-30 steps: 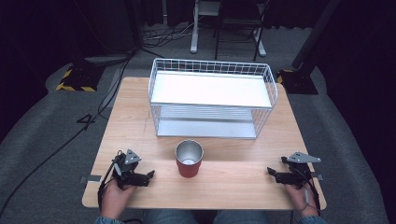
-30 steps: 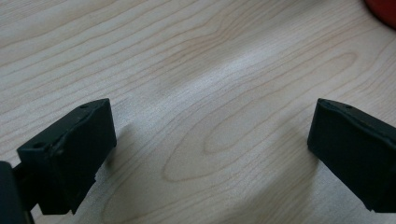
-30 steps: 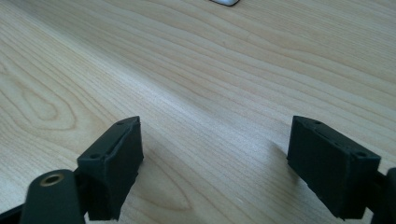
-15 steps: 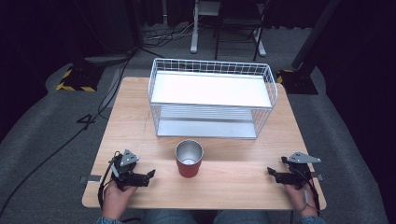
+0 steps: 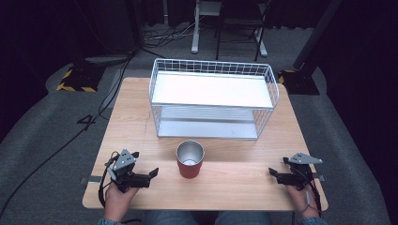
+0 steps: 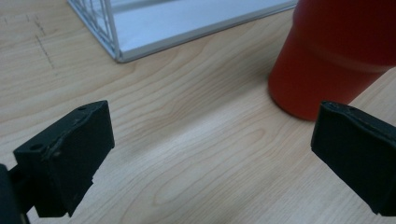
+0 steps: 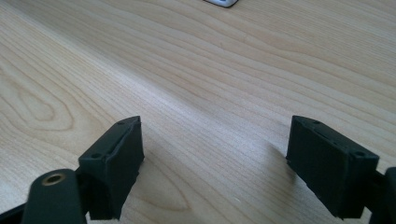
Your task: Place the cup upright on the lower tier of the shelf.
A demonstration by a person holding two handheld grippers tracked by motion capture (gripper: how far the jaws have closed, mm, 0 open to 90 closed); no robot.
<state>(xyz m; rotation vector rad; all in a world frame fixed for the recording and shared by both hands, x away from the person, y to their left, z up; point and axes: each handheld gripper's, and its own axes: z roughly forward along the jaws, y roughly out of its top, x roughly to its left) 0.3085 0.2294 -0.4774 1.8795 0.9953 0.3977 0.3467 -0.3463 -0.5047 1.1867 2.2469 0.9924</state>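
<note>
A red cup (image 5: 189, 161) with a bare metal inside stands upright near the front middle of the wooden table (image 5: 234, 187). My left gripper (image 5: 145, 165) hovers to its left, pointing toward it. Its jaws have just been opening, stand wide and hold nothing. In the left gripper view the cup (image 6: 336, 56) rises ahead and to the right of the open gripper (image 6: 210, 154), apart from both pads. My right gripper (image 5: 278, 167) rests at the front right, open, with bare wood between its fingers (image 7: 112, 163).
A white wire two-tier rack (image 5: 213, 70) takes up the back half of the table, and its front corner (image 6: 116, 51) appears in the left gripper view. Cables, chair legs and dark stands lie on the grey floor beyond.
The left gripper has lifted slightly and its jaws stand a little wider. The right gripper and the cup have not moved.
</note>
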